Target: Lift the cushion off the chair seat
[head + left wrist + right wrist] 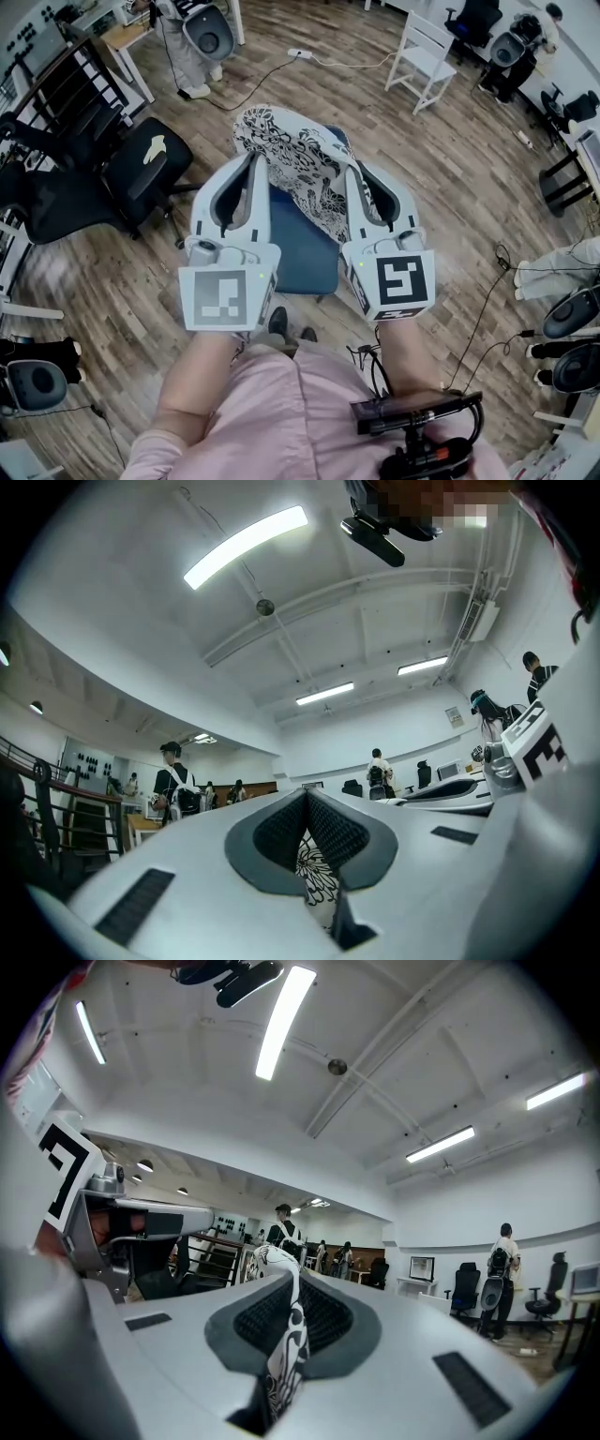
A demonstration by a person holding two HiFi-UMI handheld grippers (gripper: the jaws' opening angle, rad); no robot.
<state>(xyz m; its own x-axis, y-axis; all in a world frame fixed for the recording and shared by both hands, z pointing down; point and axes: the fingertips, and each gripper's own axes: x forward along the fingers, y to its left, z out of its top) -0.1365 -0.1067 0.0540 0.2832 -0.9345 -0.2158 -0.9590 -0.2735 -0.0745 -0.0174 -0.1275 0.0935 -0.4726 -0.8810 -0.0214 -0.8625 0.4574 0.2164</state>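
Jaws on both sides pinch the black-and-white patterned cushion (298,159), one at each edge, holding it over the blue chair seat (302,255). My left gripper (251,167) and right gripper (356,173) sit side by side, forearms forward, noses tilted upward

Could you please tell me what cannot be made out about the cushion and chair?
Head view: the cushion, left gripper and right gripper cover much of the chair seat, so any gap between them is unclear.
Left gripper view: only a strip of cushion shows between the jaws; no chair seat.
Right gripper view: likewise.
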